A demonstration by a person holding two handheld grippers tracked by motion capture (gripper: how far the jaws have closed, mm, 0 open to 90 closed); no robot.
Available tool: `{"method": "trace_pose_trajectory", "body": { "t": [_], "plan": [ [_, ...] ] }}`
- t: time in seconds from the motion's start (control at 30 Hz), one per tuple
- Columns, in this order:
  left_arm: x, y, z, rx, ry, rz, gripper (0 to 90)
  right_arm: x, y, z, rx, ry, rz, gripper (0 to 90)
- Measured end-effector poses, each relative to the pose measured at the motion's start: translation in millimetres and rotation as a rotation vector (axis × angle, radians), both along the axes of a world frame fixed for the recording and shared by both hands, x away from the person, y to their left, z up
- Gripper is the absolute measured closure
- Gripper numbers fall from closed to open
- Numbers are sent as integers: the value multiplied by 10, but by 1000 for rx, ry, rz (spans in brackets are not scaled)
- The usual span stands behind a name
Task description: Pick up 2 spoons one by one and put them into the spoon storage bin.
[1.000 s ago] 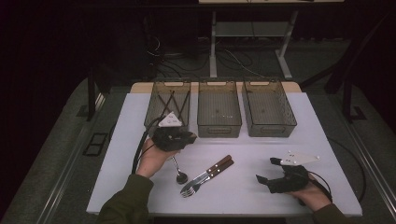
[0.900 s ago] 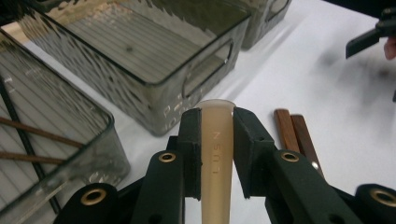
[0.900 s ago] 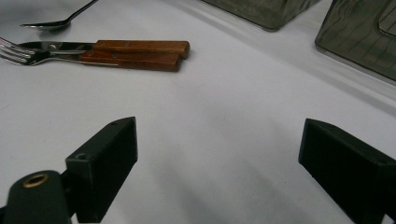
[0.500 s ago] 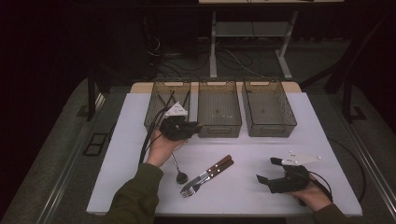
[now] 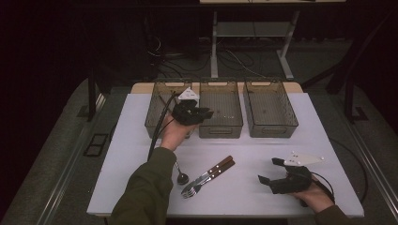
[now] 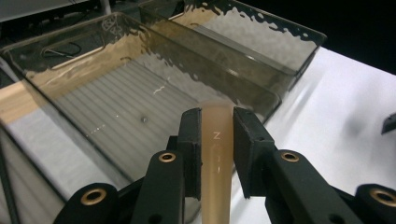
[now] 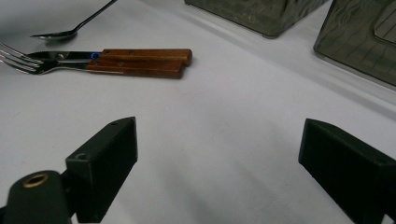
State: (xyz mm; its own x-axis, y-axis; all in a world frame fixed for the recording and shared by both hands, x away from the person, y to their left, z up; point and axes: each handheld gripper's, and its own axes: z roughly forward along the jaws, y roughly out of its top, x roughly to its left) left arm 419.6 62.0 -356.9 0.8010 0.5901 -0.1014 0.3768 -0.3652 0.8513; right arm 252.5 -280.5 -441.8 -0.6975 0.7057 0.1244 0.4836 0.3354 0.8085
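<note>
My left gripper hovers at the front of the bins, shut on a tan utensil handle that stands between its jaws; the handle's other end is hidden. Just ahead of those jaws lies the middle bin, which also shows in the high view. Two wooden-handled forks lie side by side on the white table, a small spoon just left of them. My right gripper rests open near the front right, its jaws wide apart and pointing toward the forks and spoon.
Three smoky see-through bins stand in a row at the back: left, middle, right. The right bin is beyond the middle one in the left gripper view. Cables trail from both grippers. Dark floor and desk legs lie beyond the table.
My left gripper has moved away from the person and to the right, up to the bins, with the tan handle still in it. The right gripper has stayed put.
</note>
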Motion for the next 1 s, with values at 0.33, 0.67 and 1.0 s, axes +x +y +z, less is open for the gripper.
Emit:
{"method": "trace_pose_trajectory", "body": {
  "t": [0.33,0.67,1.0],
  "plan": [
    [240,-205,4,0,0,2,740,1,-1,-1,2,1,-2,113],
    [418,-347,-13,-44,5,31,739,-1,-8,0,2,-1,-6,113],
    [535,-468,-129,-24,11,54,738,-3,-12,0,2,-4,-5,113]
  ]
}}
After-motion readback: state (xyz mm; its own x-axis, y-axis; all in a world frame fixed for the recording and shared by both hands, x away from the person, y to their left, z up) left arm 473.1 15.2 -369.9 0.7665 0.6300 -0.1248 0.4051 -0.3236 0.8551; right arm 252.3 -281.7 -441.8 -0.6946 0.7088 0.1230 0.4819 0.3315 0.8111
